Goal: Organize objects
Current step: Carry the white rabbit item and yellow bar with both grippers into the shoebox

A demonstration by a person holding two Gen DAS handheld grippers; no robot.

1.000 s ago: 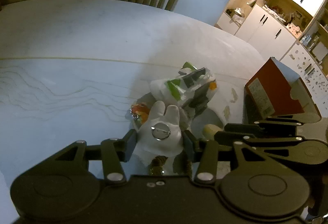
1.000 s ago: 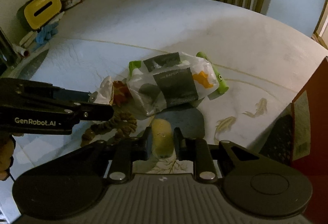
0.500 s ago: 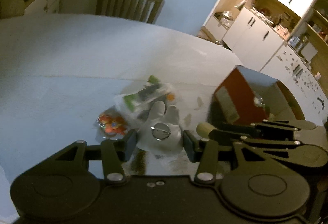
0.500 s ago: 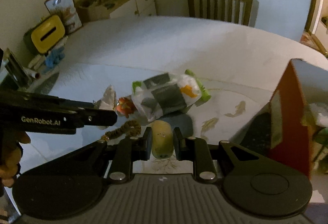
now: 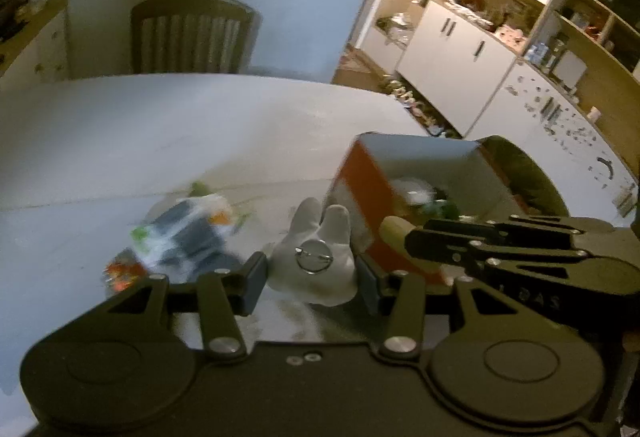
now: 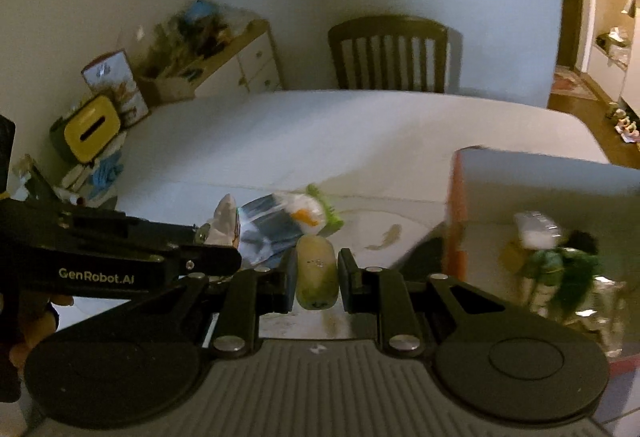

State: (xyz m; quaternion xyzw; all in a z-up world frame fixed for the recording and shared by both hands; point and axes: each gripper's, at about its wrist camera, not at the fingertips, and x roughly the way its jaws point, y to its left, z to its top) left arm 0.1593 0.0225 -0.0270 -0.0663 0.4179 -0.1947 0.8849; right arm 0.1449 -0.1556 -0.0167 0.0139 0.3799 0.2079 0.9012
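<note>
The left gripper (image 5: 311,279) clamped a white plush toy (image 5: 316,265) between its fingers, held above the tabletop (image 5: 160,141). Beside it on the right, the right gripper (image 6: 317,279) pinched a yellowish soft piece (image 6: 316,271). Farther off lay a plastic bag (image 6: 280,223); to its right stood an open orange box (image 6: 458,221) with items inside. A chair (image 6: 390,55) stood at the far edge.

Left gripper (image 6: 224,257), side of its arm, right wrist view: "GenRobot.AI" in pale letters.
Right gripper (image 5: 404,237), side of its body, left wrist view: faint raised letters, too dim to read.
Orange box (image 5: 360,193), side label: blurred, unreadable.
</note>
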